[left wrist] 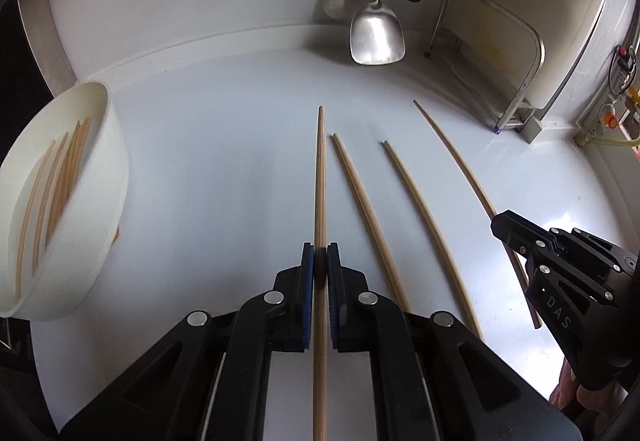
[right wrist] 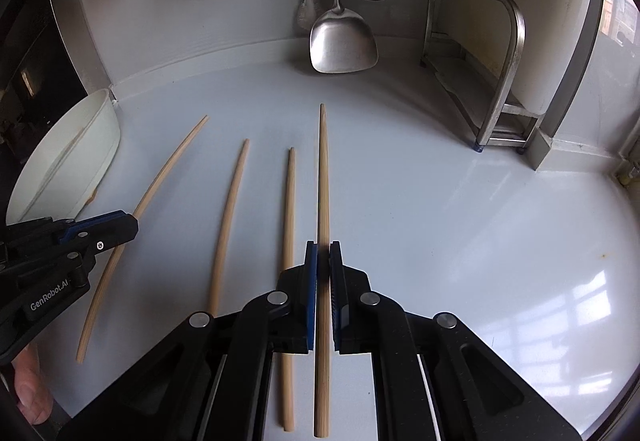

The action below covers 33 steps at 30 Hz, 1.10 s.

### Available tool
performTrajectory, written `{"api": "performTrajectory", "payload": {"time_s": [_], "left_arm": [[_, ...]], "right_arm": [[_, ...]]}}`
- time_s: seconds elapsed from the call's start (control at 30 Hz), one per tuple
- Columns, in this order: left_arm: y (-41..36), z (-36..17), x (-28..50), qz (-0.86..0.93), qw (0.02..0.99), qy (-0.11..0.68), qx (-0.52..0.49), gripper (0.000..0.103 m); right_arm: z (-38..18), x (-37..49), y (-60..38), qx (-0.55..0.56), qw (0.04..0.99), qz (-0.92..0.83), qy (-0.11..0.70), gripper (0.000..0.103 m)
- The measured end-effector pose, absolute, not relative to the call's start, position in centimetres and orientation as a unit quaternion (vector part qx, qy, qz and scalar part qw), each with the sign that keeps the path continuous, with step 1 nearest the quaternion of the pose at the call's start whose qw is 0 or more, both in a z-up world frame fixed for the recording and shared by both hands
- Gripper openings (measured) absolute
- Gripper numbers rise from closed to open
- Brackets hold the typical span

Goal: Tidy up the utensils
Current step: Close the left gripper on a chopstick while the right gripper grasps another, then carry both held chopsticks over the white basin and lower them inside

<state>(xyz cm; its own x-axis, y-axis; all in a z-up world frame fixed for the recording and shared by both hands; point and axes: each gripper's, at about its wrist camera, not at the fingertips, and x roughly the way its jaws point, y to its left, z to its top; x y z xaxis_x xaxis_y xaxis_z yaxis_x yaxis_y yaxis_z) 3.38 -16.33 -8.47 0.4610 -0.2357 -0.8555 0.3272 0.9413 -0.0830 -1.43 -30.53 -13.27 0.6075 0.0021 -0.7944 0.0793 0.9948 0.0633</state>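
Chopsticks are the business here, and the white tub (left wrist: 68, 201) at the counter's left edge is the place they go; several lie in it already, slanted against its wall. Take the tub as the mark for everything else.

The left gripper (left wrist: 320, 261) has its jaws closed on one chopstick (left wrist: 320, 177), which runs straight out between the blue pads, tip away from the hand and butt back under the wrist. The right gripper (right wrist: 323, 261) is likewise clamped on a chopstick (right wrist: 323, 177) of its own, lying the same way along its fingers. Both held sticks point toward the back wall, where a steel spatula (left wrist: 376, 37) hangs, so their long axes run past the tub and not into it.

Two loose chopsticks (left wrist: 372, 217) (left wrist: 428, 225) lie on the counter (left wrist: 208, 169) between the two held ones, farther from the tub than the left gripper's stick and nearer than the right's, roughly parallel to both.

The left hand is by far the nearer to the tub, which sits just beside it on the outer side; the right is well apart, with the loose sticks and the other gripper between. As I judge it, each stick must swing leftward and tip down to enter.
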Motion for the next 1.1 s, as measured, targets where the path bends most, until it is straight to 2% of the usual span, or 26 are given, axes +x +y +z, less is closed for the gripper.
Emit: {"api": "performTrajectory", "payload": {"time_s": [0.27,0.5,0.77,1.1], "left_arm": [[-8.7,-3.2,4.5,-0.149,0.867,0.475,0.029,0.007],[2.9,-1.2,7.0,-0.074,0.878,0.473,0.004,0.007],[12.3,-2.4,10.4,-0.033,0.873,0.486,-0.01,0.007],[14.9,-6.1,14.9,-0.067,0.853,0.517,-0.018,0.007]], "right_arm": [[-7.0,0.0,-24.1,0.037,0.905,0.016,0.424,0.006],[-4.6,3.2,-14.4,0.042,0.904,0.089,0.416,0.006],[-4.8,8.1,-5.0,0.058,0.888,0.143,0.432,0.006],[-8.2,13.4,1.8,0.045,0.869,0.132,0.475,0.006]]}}
